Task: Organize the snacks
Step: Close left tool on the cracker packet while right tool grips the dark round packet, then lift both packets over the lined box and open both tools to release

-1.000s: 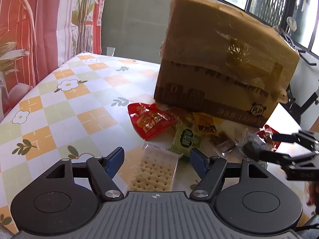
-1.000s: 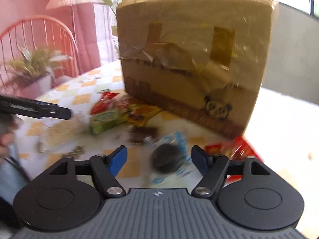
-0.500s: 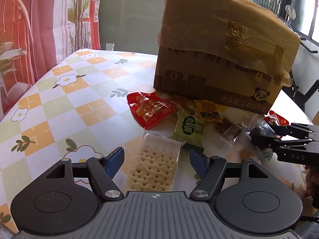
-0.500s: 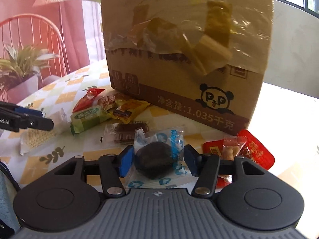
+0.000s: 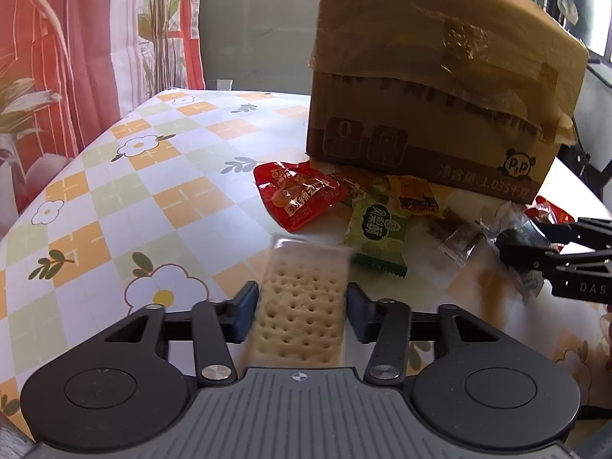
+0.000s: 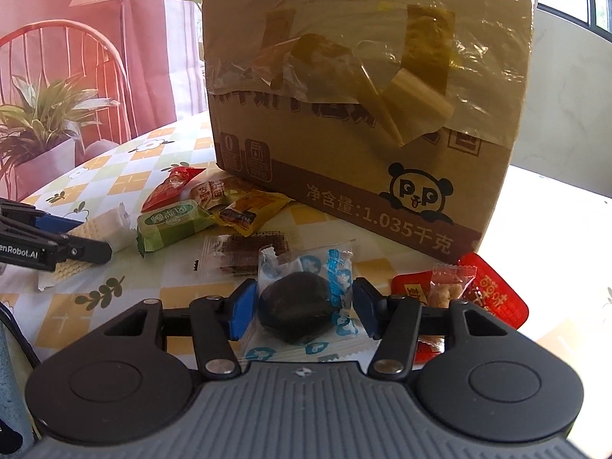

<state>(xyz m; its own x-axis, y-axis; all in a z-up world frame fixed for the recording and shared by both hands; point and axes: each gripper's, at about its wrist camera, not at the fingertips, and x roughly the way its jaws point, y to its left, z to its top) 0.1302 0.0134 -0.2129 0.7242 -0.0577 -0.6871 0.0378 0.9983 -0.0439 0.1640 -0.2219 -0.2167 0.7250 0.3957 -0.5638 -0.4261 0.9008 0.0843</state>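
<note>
Snacks heaped against the cardboard box (image 5: 428, 88) mid-table: left gripper (image 5: 301, 310) part-open, straddling the cracker pack (image 5: 302, 306), right gripper (image 6: 302, 306) likewise around the dark cake packet (image 6: 298, 306); best squeezed gently, lifted level.

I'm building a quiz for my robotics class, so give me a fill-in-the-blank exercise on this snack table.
1. The left hand-held gripper straddles a packet of pale, dotted ____.
2. The wrapped dark round snack sits between the fingers of the ____ hand-held gripper.
3. The cartoon animal printed on the cardboard box is a ____.
4. The wrapper beside the red packet is ____.

Missing words: crackers; right; panda; green
</note>
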